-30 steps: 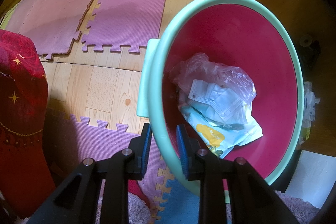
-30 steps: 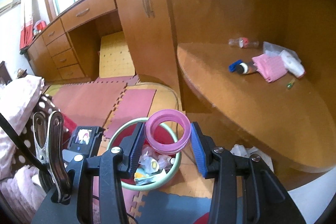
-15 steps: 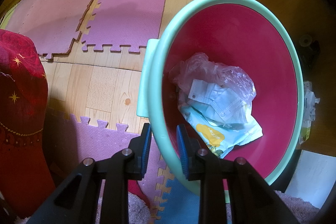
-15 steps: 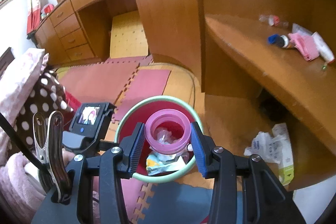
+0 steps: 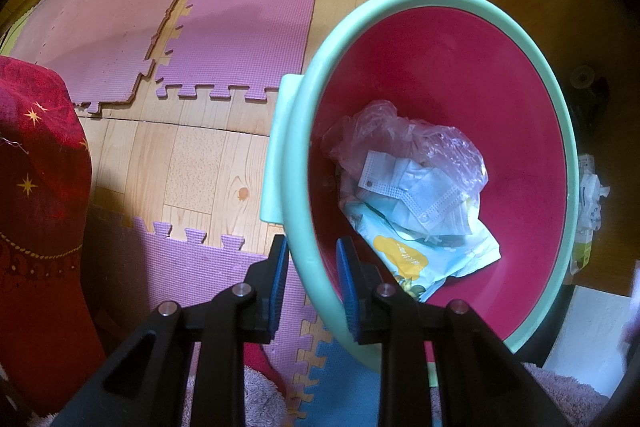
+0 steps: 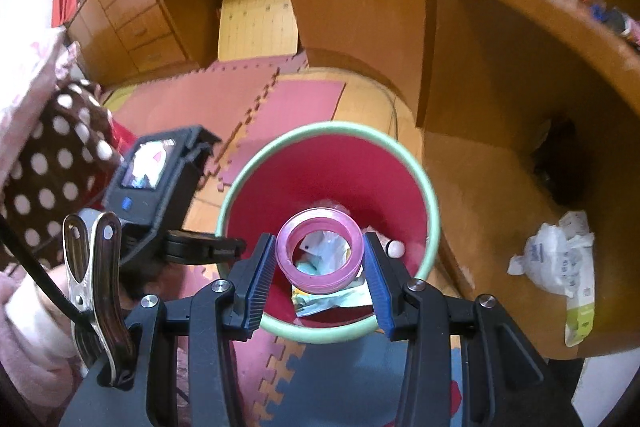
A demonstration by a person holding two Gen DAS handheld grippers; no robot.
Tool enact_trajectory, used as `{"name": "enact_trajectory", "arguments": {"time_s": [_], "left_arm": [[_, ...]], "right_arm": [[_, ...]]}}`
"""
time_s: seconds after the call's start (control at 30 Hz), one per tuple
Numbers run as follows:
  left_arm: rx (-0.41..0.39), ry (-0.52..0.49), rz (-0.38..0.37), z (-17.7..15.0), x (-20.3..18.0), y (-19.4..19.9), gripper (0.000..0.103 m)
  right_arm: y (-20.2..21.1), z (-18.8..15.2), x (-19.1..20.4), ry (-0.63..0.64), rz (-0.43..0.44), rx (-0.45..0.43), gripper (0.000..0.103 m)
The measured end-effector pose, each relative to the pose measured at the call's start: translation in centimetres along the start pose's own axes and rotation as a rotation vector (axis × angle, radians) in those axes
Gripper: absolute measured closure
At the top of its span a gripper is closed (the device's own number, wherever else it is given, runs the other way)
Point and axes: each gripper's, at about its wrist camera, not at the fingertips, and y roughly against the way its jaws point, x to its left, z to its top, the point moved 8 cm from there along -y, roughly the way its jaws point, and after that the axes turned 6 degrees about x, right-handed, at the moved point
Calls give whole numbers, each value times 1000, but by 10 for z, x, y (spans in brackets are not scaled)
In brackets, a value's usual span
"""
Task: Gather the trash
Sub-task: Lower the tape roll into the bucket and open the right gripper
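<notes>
light: warm daylight, shadowed corners | blur: right-wrist view smeared (edges worst) | distortion: fisheye, dark rim

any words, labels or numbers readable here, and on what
None can be read for certain.
Yellow patch on the wrapper in the bin: printed characters, too small to read.
White packaging on the floor under the desk: blue print, blurred.
White and green carton beside it: small print, illegible.
Screen of the left gripper's camera: a picture, no text that reads.
</notes>
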Motion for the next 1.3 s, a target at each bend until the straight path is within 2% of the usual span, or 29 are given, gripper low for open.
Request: {"name": "enact_trajectory", "arguments": {"time_s": [0.43,0.87,1.2,1.3], "left_arm": [[0,-2,2,0,-1,0,77],[-1,-2,1,0,-1,3,77],[-1,-3,1,1,-1,3,77],[-1,-2,1,0,0,3,77]], "right_arm": [[-77,-27,-10,-45,-3,158,59],[-99,-39,-15,-47,-18,222,59],[-104,-43,-20,-73,-22,233,58],[-101,-41,-19,-75,-17,221,49]]}}
